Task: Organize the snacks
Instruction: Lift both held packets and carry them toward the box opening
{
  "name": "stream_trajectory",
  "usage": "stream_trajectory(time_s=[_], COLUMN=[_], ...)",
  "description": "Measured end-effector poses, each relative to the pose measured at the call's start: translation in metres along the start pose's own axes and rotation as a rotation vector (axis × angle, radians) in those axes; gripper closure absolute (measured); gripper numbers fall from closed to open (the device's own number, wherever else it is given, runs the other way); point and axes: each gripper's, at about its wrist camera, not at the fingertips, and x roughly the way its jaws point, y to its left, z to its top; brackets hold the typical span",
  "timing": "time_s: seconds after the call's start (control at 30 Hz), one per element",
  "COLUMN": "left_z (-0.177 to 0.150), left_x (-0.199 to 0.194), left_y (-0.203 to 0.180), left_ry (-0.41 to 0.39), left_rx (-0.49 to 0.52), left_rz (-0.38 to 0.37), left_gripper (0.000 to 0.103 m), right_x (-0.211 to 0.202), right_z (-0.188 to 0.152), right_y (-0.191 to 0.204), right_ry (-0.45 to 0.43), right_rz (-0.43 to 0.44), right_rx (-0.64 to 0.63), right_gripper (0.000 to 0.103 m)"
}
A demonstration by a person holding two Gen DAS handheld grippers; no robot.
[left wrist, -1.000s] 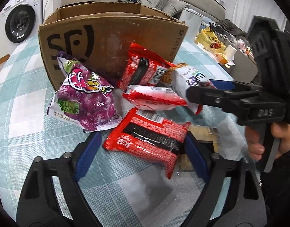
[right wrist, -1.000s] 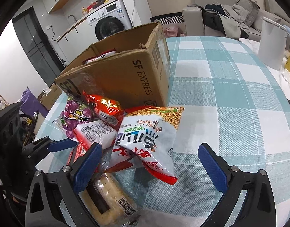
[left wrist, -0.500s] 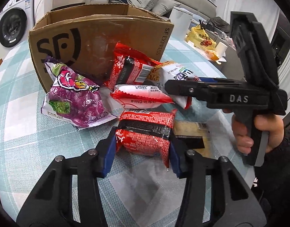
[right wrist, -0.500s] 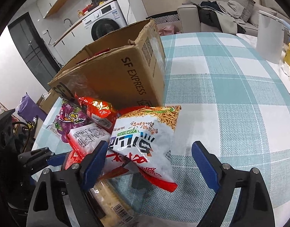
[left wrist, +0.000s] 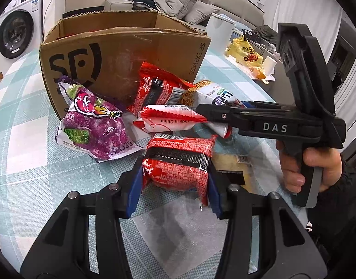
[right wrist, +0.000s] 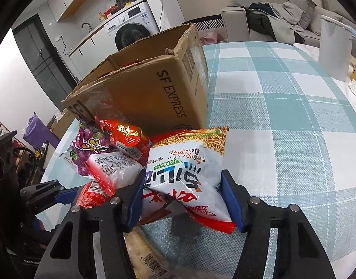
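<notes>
My left gripper (left wrist: 174, 187) is shut on a red and black snack pack (left wrist: 178, 162) resting on the checked tablecloth. My right gripper (right wrist: 183, 191) is shut on a white noodle-snack bag (right wrist: 189, 165); it also shows in the left wrist view (left wrist: 215, 97). Between them lie a purple grape-candy bag (left wrist: 96, 125), a red and white pack (left wrist: 168, 118) and another red pack (left wrist: 154, 88). An open SF Express cardboard box (left wrist: 122, 53) stands just behind the pile, with something red inside.
A flat yellowish pack with a barcode (left wrist: 233, 167) lies under the snacks. A white bin (right wrist: 333, 46) stands at the table's far right. A yellow bag (left wrist: 245, 51), a sofa and a washing machine (left wrist: 12, 32) lie beyond the table.
Both grippers were open and have shut. The left closed on the red and black pack, squeezing it. The right moved forward and closed on the white noodle-snack bag.
</notes>
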Motion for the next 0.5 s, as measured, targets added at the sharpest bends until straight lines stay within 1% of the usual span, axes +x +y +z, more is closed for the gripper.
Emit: stream_trajectory(time_s=[0.3,0.5], left_z=[0.002,0.007], left_x=[-0.015,-0.029], left_y=[0.0,0.002], left_ry=[-0.028,-0.054], left_rx=[0.003,0.002], left_rz=[-0.01,-0.018], left_gripper=[0.058,0.058], right_x=[-0.014,-0.032], right_z=[-0.001,0.001], right_y=[-0.003,-0.003], right_ry=[-0.03,-0.069], right_rz=[0.012,0.027], right_rx=[0.0,-0.006], right_gripper=[0.052,0.052])
